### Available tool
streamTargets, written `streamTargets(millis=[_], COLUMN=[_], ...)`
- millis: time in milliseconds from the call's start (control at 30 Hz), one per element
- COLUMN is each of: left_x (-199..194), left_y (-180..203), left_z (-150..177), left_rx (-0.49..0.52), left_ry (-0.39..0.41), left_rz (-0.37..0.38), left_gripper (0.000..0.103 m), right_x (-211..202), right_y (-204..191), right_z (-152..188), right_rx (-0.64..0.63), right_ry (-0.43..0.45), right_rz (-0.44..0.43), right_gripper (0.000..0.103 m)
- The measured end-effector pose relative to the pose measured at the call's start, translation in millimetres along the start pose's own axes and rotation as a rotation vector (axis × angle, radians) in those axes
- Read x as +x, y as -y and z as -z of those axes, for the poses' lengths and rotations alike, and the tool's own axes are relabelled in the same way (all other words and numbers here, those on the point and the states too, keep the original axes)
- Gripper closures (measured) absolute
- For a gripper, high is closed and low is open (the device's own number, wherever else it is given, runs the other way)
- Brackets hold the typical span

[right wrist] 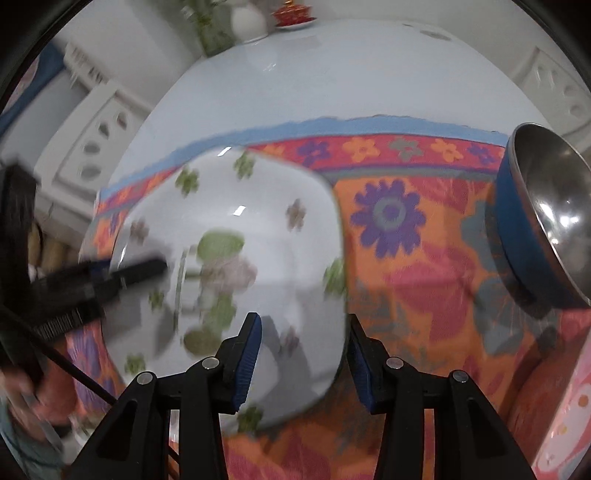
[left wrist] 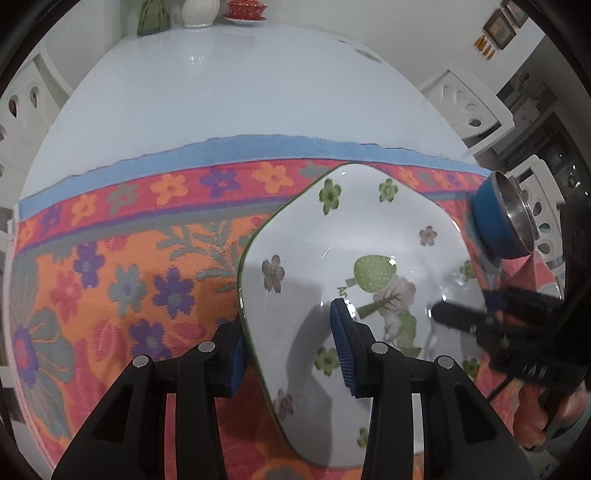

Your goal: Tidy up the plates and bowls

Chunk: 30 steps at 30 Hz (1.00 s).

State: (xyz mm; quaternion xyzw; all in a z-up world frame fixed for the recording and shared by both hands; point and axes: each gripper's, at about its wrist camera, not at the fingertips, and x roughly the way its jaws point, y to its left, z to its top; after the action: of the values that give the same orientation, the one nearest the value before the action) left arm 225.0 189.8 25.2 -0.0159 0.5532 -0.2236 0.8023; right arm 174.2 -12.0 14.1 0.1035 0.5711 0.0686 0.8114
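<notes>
My left gripper (left wrist: 291, 350) has its jaws spread, straddling the near-left rim of the white floral plate (left wrist: 354, 258): one blue pad sits outside the green edge, the other over the plate's inner face, and I can't tell if either pad touches. The plate lies on the orange flowered cloth (left wrist: 129, 266), which covers the near part of the pale table (left wrist: 221, 92). My right gripper (right wrist: 304, 354) is also spread, jaws astride the plate's right rim (right wrist: 332, 350); that view is motion-blurred, so contact is unclear there too. The blue steel-lined bowl (left wrist: 498, 221) sits tilted on the cloth just right of the plate, opening facing right; the right wrist view shows it (right wrist: 532, 221) at far right. At the table's far edge stand a white vase (left wrist: 199, 13) and a red lidded cup on a saucer (left wrist: 245, 9).
</notes>
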Motion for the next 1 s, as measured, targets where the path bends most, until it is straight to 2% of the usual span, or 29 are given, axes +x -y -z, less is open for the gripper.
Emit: streamTargets(millis=[100,167,300,400,467,533,633,800,1000], left_x=[3,4,-15,-33,-45,-56,-73,-99,-133], left_y=[4,5,7,15,21,25,31,48,55], left_z=[-5,-7,-4,2,5,9,18,37,72], left_rx=[0.001,-0.009,-0.052,-0.041,-0.028,-0.038,-0.050,-0.054,-0.125], left_ry=[0.012,-0.006,0.013,0.047,0.066,0.080,0.099,0.113,0.127], left_rz=[-0.002,-0.002,0.041,0.012,-0.025,-0.031,-0.030,-0.090,-0.082], left_gripper=[0.066,0.066,0.066,0.066,0.066,0.066,0.066,0.066,0.066], right_x=[6,7,5,-9,-18,-28,-37,-58,-87], right_y=[-10,-20,-13,-13,-21,-27,-32,-38,-44], right_z=[-11,-12,-14,-8,-3,4,12,35,72], right_rx=[-0.055,-0.084,-0.035,-0.051,-0.077,-0.086,-0.069,-0.038,-0.009], right_ry=[0.025,0.039,0.013,0.008,0.010,0.012,0.009,-0.014,-0.032], right_rz=[0.010,0.058,0.006,-0.015,-0.009,-0.004,-0.008,-0.033,-0.059], right_gripper=[0.059,0.059,0.059,0.059,0.059,0.059,0.059,0.059,0.059])
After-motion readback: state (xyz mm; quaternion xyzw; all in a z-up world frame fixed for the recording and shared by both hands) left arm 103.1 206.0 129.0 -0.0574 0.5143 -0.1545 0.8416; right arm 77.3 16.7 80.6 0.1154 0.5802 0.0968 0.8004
